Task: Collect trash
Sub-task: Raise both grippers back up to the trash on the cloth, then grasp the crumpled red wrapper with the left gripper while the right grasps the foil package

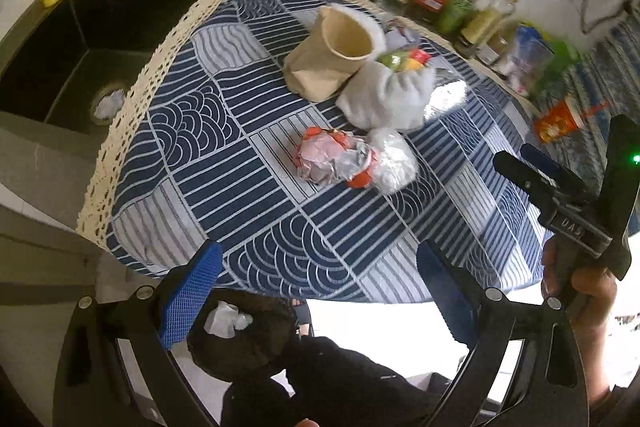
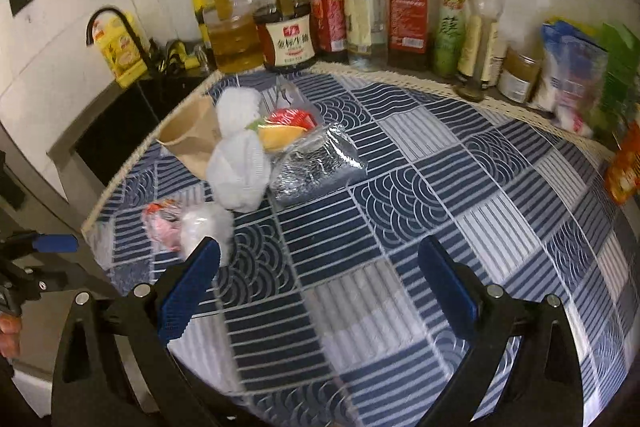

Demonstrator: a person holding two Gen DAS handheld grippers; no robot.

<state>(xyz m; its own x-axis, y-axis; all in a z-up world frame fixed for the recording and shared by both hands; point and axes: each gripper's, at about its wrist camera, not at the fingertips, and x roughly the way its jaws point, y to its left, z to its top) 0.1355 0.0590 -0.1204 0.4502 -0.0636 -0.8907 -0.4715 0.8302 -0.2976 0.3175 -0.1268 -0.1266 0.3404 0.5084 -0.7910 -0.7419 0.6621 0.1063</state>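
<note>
Over the patterned tablecloth [image 2: 400,155], the left gripper [image 1: 316,291] and right gripper [image 2: 320,287] both hang empty with jaws spread, likely approaching litter. The crumpled red wrapper [image 1: 332,159] lies centrally, its long axis crossways; the paper cup [image 1: 332,59] lies tipped beyond, mouth facing the camera.

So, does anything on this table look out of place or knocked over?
Yes. The paper cup lies tipped on its side among crumpled wrappers and tissues. A white wad sits in the sink drain.
</note>
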